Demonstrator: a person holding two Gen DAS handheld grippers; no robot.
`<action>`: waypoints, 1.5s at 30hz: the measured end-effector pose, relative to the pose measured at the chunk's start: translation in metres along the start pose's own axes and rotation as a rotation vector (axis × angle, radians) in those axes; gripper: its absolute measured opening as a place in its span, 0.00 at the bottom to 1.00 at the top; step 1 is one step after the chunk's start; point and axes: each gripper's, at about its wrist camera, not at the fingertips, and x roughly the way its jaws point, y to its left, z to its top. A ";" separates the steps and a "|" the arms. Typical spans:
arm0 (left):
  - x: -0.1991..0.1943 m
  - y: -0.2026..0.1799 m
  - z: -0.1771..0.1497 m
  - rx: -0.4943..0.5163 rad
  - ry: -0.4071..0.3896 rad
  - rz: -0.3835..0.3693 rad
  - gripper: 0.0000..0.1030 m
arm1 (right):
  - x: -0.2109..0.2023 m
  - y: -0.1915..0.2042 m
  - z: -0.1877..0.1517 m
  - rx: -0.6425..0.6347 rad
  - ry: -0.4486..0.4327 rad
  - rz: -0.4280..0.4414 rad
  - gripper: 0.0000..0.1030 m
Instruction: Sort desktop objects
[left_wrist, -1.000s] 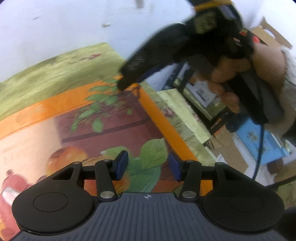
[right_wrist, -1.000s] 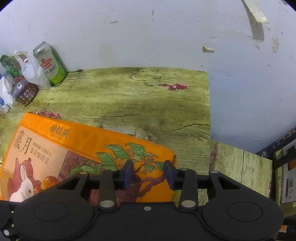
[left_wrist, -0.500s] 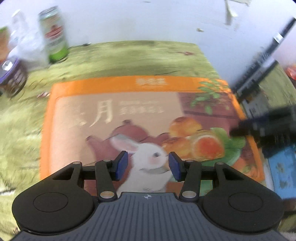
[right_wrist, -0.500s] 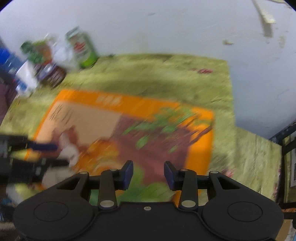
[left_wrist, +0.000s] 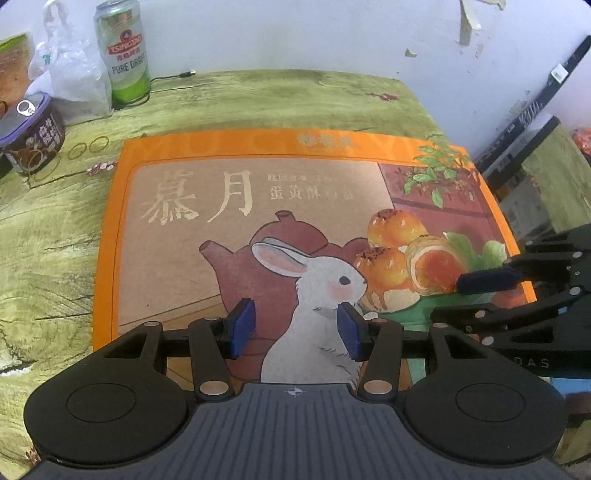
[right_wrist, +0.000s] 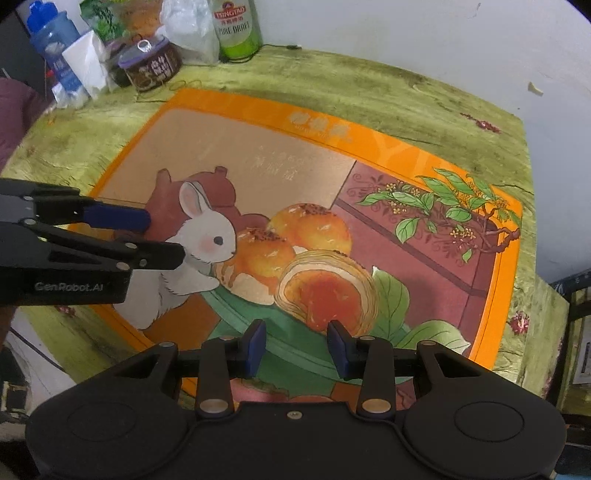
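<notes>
Green wood-grain tabletop (left_wrist: 44, 229) runs out ahead of both grippers, bounded by a white wall. Directly beneath and ahead of the left gripper (left_wrist: 293, 328), jaws spread and holding nothing, lies the flat orange gift box (left_wrist: 236, 206) with its rabbit picture; the right gripper (right_wrist: 295, 345) hovers over the same box, jaws likewise parted and empty. Farther beyond the jaws, left of them, stand a purple-lidded tub (left_wrist: 31, 133), a plastic bag (left_wrist: 70, 81) and a green beer can (left_wrist: 123, 51) by the wall.
</notes>
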 end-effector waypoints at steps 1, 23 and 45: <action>0.000 0.000 0.000 0.003 0.002 -0.001 0.48 | 0.001 0.001 0.000 0.002 0.001 -0.005 0.37; -0.001 -0.002 -0.001 0.073 0.021 -0.005 0.48 | 0.005 0.007 -0.003 0.067 -0.022 -0.059 0.39; -0.065 0.013 -0.028 0.120 -0.127 -0.087 1.00 | -0.044 0.049 -0.065 0.371 -0.040 -0.103 0.90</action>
